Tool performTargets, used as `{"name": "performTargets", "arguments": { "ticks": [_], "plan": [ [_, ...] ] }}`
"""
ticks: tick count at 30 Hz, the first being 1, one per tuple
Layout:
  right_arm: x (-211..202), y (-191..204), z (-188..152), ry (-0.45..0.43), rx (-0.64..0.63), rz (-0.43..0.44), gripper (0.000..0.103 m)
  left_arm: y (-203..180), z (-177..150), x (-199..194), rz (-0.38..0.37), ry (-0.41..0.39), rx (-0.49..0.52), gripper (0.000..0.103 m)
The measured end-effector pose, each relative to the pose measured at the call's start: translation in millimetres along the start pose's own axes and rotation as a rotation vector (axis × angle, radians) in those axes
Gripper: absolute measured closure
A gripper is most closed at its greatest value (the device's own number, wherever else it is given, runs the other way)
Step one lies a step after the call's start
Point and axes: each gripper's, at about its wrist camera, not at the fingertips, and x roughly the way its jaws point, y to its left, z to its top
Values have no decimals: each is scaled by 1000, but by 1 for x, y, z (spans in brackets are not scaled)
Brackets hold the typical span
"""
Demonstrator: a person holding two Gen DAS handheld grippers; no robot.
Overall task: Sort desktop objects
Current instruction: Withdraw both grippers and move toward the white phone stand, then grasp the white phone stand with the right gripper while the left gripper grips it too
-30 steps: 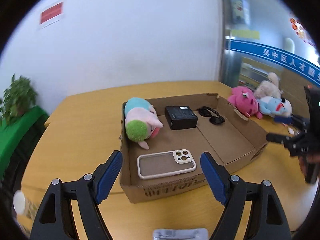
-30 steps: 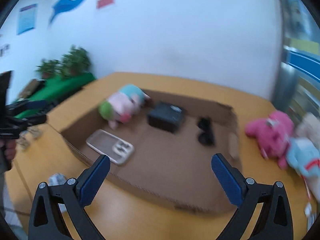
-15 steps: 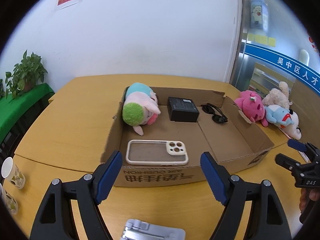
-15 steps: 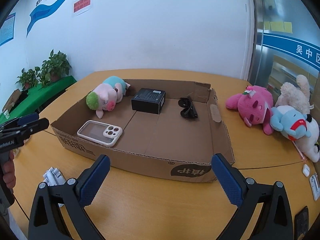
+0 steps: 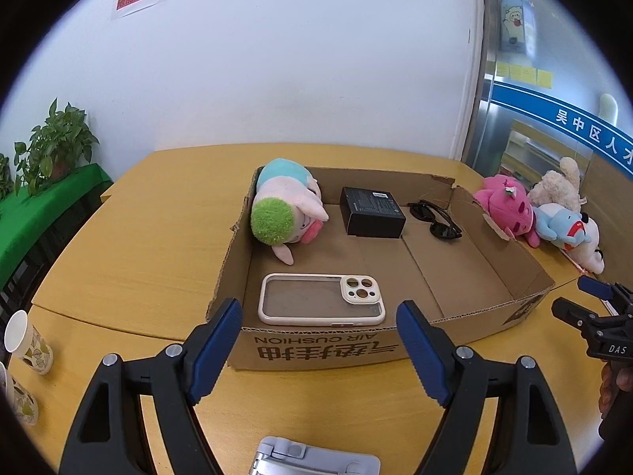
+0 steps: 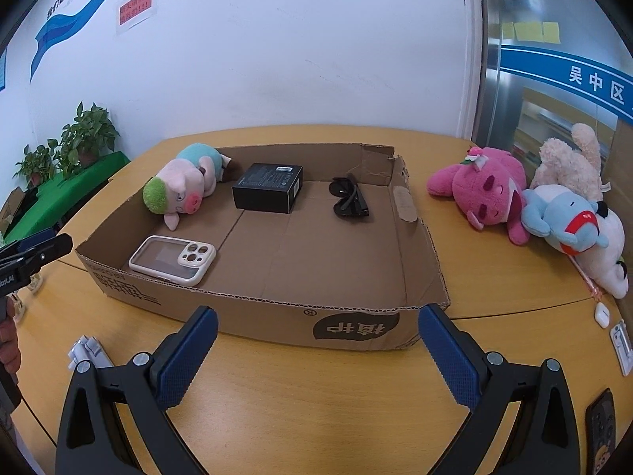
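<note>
Left gripper (image 5: 318, 332) fingers spread wide, right gripper (image 6: 316, 342) likewise, both empty

"AIR CUSHION" was read inverted on the cardboard box (image 5: 324, 350); "DAS" was noted on the right gripper (image 5: 585, 301).

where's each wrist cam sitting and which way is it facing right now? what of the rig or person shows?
Left wrist: before the cardboard box's near wall, by the phone case; open left hand-held gripper below, right hand-held gripper at right edge.
Right wrist: further right along that wall, angled down; open right hand-held gripper in foreground, left one and a hand at left edge.
Shared: box, phone case, pig plush, black box, sunglasses.
</note>
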Motion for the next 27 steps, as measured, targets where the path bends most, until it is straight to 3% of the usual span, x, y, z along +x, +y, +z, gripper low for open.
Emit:
{"name": "performTargets", "arguments": {
  "ticks": [7, 14, 16, 18, 23, 27],
  "plan": [
    [4, 8, -3, 27, -11, 56, 0, 6, -10, -2, -7, 34, -16, 22],
    [25, 69, -28, 136, -128, 302, 1, 32, -41, -7, 5, 122, -72, 22],
    [30, 93, -40, 171, -179, 417, 11, 42, -53, -9, 0, 158, -95, 22],
    [36, 118, -53, 204, -235, 509, 13, 50, -63, -10, 12, 186, -106, 22],
    [47, 168, -81, 241, -375, 606, 16, 67, -82, -8, 12, 242, -122, 22],
    [49, 184, -92, 242, -433, 617, 18, 72, -95, -2, -14, 278, -109, 26]
  ]
}}
